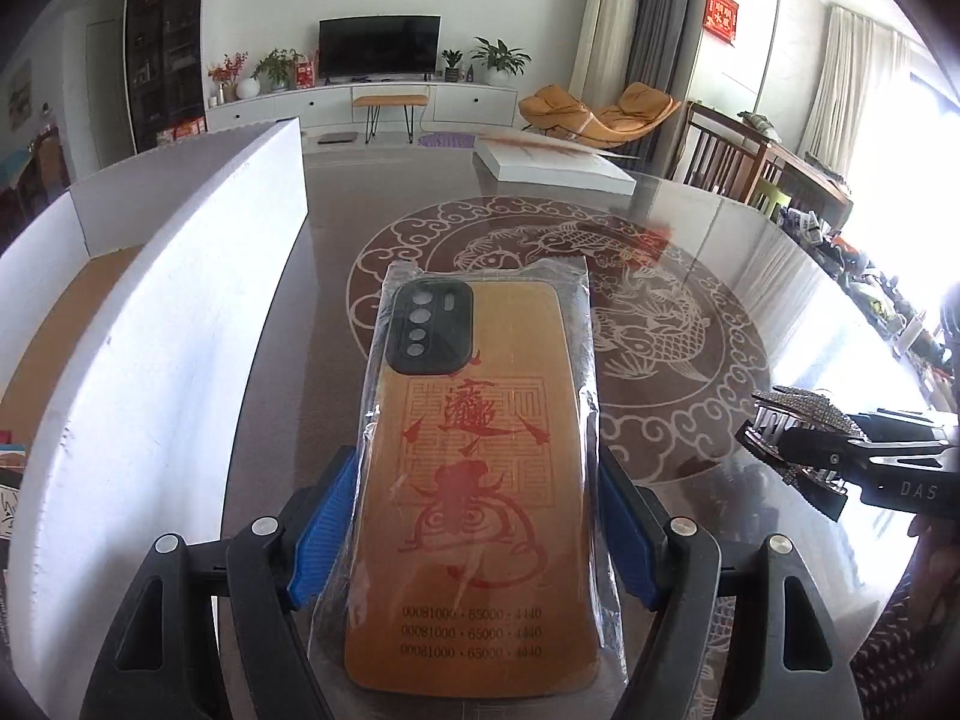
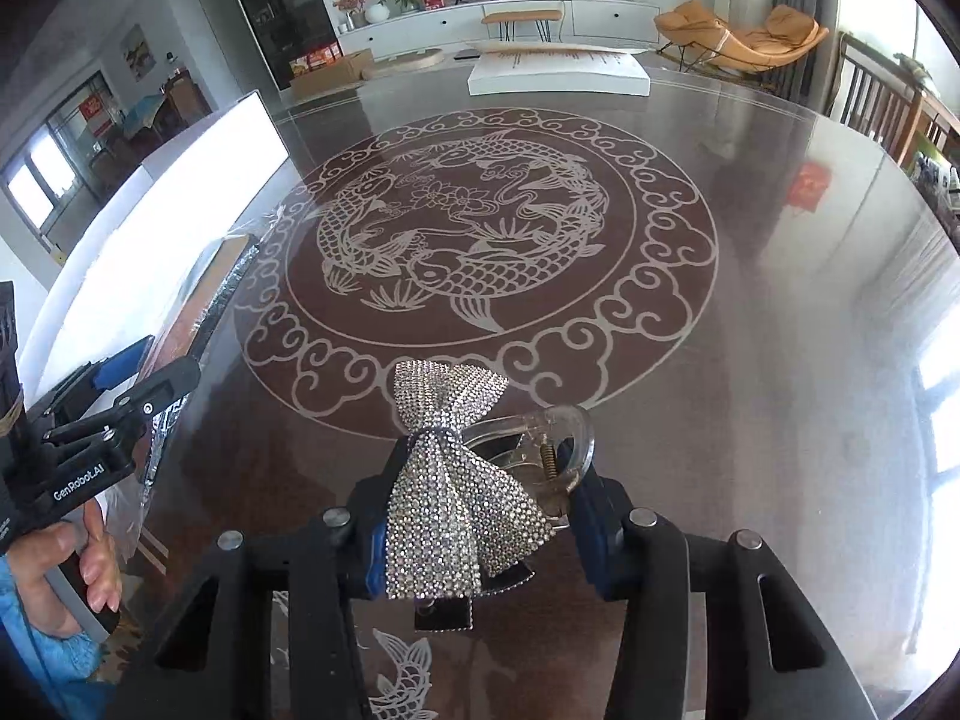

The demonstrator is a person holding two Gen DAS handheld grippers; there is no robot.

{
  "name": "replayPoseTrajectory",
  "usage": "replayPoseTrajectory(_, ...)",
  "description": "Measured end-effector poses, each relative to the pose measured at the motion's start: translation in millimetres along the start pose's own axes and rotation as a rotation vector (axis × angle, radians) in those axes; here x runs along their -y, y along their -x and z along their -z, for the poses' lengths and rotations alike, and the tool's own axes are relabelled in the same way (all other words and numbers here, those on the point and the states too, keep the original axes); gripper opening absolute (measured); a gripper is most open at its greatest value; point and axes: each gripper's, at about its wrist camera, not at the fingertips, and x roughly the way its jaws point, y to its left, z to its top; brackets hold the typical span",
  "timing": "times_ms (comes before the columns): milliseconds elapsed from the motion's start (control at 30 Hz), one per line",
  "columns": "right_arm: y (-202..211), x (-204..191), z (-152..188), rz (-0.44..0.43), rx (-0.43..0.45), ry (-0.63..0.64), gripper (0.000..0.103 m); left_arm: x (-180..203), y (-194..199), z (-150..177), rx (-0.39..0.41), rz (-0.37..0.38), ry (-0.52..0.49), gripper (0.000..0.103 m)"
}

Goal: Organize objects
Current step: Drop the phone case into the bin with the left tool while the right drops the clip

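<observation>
phone case [image 1: 480,468]: orange w/ red print, in clear bag, held above table
hair clip [image 2: 456,480]: rhinestone bow, clear claw, gripped

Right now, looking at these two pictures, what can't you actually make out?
- Left wrist view: the white box interior, mostly hidden by its own wall.
- Left wrist view: the phone case bottom edge, blurred under wrinkled plastic.
- Right wrist view: the clear clip under the rhinestone bow, partly covered by it.
</observation>
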Motion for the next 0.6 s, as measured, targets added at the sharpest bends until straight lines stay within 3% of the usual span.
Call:
replayPoseTrajectory(167, 48, -56, -31, -0.085, 0.128, 0.046, 0.048, -22, 74, -30, 0.105, 0.11, 0.096, 0.074)
replayPoseTrajectory(267, 69, -112, -59, -0.18, 0.191, 0.115, 0.048, -62, 116, -45, 0.172, 0.084, 0.139, 0.074)
replayPoseTrajectory(367, 70, -183, -84, -0.278, 0.197, 0.206, 0.048, -119, 133, -52, 0.161, -0.023, 0.187, 0.074)
replayPoseTrajectory(433, 61, -230, -94, -0.32, 0.189, 0.265, 0.048, -157, 134, -48, 0.132, -0.144, 0.211, 0.074)
replayPoseTrajectory(500, 45, -272, -101, -0.336, 0.174, 0.318, 0.048, -192, 127, -40, 0.075, -0.265, 0.232, 0.074)
replayPoseTrajectory(600, 8, -322, -104, -0.335, 0.12, 0.381, 0.048, -234, 111, -23, -0.026, -0.354, 0.281, 0.074)
